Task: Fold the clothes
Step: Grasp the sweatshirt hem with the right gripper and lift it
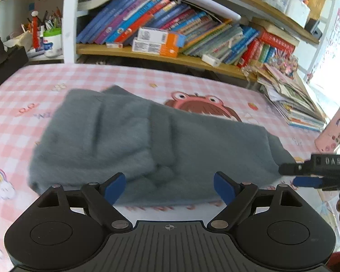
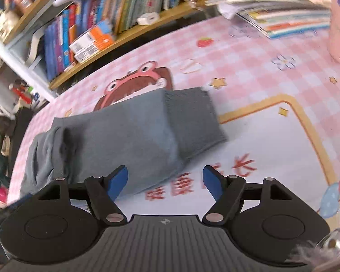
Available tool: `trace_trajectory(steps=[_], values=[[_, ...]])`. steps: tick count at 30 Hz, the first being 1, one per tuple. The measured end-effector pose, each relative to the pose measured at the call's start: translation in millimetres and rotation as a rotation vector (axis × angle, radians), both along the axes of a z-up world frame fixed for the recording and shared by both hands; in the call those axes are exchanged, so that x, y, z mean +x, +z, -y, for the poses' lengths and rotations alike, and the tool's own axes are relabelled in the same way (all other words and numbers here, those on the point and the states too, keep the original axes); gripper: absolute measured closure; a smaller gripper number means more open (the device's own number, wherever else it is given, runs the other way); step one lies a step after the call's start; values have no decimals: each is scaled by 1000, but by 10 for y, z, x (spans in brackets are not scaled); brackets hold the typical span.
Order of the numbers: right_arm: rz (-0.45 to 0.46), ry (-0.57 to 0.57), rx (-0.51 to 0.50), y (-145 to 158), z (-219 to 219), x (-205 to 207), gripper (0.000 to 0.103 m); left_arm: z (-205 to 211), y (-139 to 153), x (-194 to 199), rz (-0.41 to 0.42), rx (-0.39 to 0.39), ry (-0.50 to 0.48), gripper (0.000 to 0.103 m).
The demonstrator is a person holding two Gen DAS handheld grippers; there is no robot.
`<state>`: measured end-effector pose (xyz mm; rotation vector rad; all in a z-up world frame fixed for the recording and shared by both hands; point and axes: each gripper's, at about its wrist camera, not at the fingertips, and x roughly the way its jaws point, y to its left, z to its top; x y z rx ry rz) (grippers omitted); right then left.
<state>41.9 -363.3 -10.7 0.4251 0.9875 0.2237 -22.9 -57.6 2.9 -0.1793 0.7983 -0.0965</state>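
Note:
A grey fuzzy sweater lies folded into a long bundle on the pink checked tablecloth. My left gripper is open and empty, just above the near edge of the sweater. My right gripper is open and empty, near the sweater's ribbed end, its left finger over the cloth. In the left wrist view the right gripper shows at the right edge, beside the sweater's right end.
A bookshelf full of books stands behind the table. A stack of books and papers and a pink cup sit at the right. A pen holder stands at the back left.

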Motion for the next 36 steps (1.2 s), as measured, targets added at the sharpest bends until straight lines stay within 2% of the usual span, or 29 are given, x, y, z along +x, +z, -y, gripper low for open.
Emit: trace_trajectory(steps=[6,11,16,19,20,24,27,30,34,36], values=[[-69,16,103,-143,262,142,46,292,-49,-104,-30,32,20,16],[-111,4,161,-235,311,279,49,292,-21,-171,-34,46,100,16],[-108,-22,184,-271,285,407,54,253,6,-206,-38,58,157,16],[-94,-21,184,-271,273,441,66,255,9,-189,-45,65,168,16],[-89,-20,184,-272,269,453,76,258,10,-183,-47,67,170,16],[-57,-13,194,-253,259,489,86,273,25,-162,-43,71,174,16],[57,37,275,-91,282,443,87,290,30,-146,-41,75,174,16],[102,72,303,-10,279,427,87,307,30,-130,-42,79,170,16],[-19,23,289,-209,317,514,87,299,28,-124,-45,83,173,16],[-65,0,296,-296,337,545,81,284,26,-126,-47,81,181,16]])
